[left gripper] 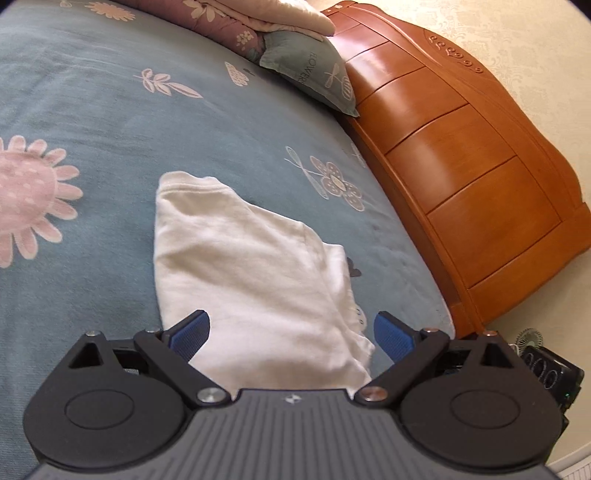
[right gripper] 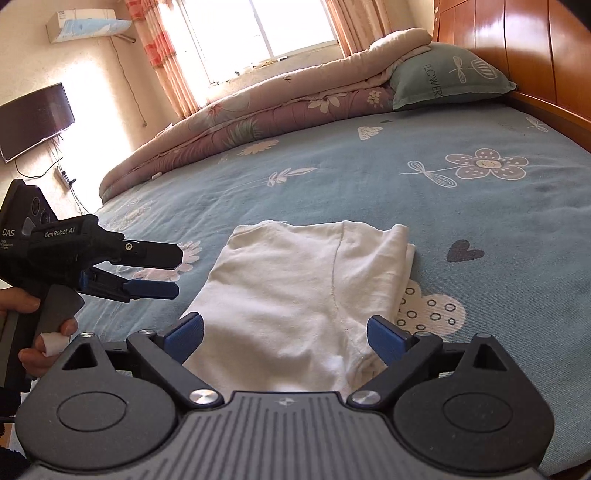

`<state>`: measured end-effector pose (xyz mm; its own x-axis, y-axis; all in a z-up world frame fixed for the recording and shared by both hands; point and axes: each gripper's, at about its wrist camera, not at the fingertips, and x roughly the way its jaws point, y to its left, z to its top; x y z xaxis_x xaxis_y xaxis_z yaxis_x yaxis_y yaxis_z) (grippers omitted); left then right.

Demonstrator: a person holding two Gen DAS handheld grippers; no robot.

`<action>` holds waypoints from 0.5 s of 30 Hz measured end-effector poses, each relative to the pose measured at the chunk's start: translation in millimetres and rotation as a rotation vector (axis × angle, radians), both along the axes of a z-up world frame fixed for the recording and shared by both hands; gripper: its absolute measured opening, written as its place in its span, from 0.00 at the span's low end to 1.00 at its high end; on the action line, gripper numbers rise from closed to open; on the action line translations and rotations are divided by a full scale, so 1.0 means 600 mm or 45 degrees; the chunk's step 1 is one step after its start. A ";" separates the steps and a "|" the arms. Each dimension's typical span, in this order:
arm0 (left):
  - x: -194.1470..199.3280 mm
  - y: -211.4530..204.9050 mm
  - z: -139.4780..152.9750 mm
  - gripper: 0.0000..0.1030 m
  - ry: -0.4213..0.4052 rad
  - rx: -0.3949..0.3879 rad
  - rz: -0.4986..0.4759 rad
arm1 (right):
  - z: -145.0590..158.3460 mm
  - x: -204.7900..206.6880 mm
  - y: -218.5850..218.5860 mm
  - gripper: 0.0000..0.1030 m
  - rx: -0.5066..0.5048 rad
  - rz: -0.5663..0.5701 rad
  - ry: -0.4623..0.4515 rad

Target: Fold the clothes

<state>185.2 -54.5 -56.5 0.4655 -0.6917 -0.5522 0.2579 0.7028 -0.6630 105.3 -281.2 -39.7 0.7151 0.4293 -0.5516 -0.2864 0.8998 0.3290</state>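
A folded white garment (left gripper: 251,266) lies flat on the blue flowered bedsheet (left gripper: 92,110), close to the bed's near edge. My left gripper (left gripper: 291,332) hovers over the garment's near end, open, with nothing between its blue pads. In the right wrist view the same white garment (right gripper: 306,280) lies straight ahead on the bedsheet (right gripper: 480,229). My right gripper (right gripper: 284,338) stands open just above the garment's near edge. The left gripper (right gripper: 176,272) shows at the left of that view, held by a hand (right gripper: 51,332), open and beside the garment's left edge.
A wooden headboard (left gripper: 461,166) runs along the right side of the bed. A grey-green pillow (right gripper: 447,77) and a rolled pink quilt (right gripper: 258,114) lie at the far side. A wall television (right gripper: 33,118) and a bright window (right gripper: 288,26) are beyond.
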 end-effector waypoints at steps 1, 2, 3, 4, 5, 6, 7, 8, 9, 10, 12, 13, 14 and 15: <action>-0.003 -0.006 -0.006 0.93 0.011 0.000 -0.018 | -0.005 0.000 0.007 0.95 -0.006 0.014 0.008; -0.003 -0.012 -0.016 0.93 0.035 0.017 -0.021 | -0.009 0.000 0.013 0.95 -0.012 0.028 0.016; -0.001 -0.016 -0.027 0.93 0.074 0.036 -0.013 | -0.015 0.000 0.019 0.95 -0.018 0.037 0.027; -0.001 -0.018 -0.035 0.93 0.094 0.040 -0.010 | -0.022 -0.001 0.022 0.95 -0.025 0.034 0.047; -0.001 -0.020 -0.034 0.93 0.088 0.042 -0.012 | -0.029 0.000 0.023 0.95 -0.027 0.028 0.070; -0.001 -0.022 -0.029 0.93 0.089 0.055 -0.018 | -0.034 -0.002 0.021 0.95 -0.029 0.017 0.088; -0.001 -0.022 -0.021 0.93 0.089 0.069 -0.023 | -0.038 -0.004 0.018 0.95 -0.028 0.006 0.102; -0.003 -0.020 -0.011 0.93 0.065 0.066 -0.019 | -0.039 -0.006 0.011 0.95 -0.015 -0.002 0.106; -0.005 -0.017 -0.002 0.93 0.041 0.061 -0.017 | -0.039 -0.006 0.004 0.95 0.004 -0.010 0.112; -0.006 -0.012 0.005 0.93 0.016 0.045 -0.020 | -0.037 0.001 -0.007 0.96 0.042 -0.018 0.121; 0.000 -0.001 0.007 0.93 0.016 0.038 0.013 | -0.035 0.013 -0.028 1.00 0.119 -0.035 0.138; 0.005 0.005 0.004 0.93 0.029 0.038 0.037 | -0.034 0.019 -0.039 1.00 0.157 -0.043 0.147; 0.008 0.013 -0.004 0.93 0.056 0.029 0.067 | -0.033 0.025 -0.050 1.00 0.195 -0.052 0.156; 0.012 0.022 -0.012 0.93 0.084 0.020 0.096 | -0.032 0.031 -0.060 1.00 0.234 -0.060 0.165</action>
<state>192.2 -41.5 -63.5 0.4782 -0.6470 -0.5939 0.1599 0.7290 -0.6655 124.1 -317.3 -58.9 0.6652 0.4987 -0.5558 -0.1903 0.8329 0.5196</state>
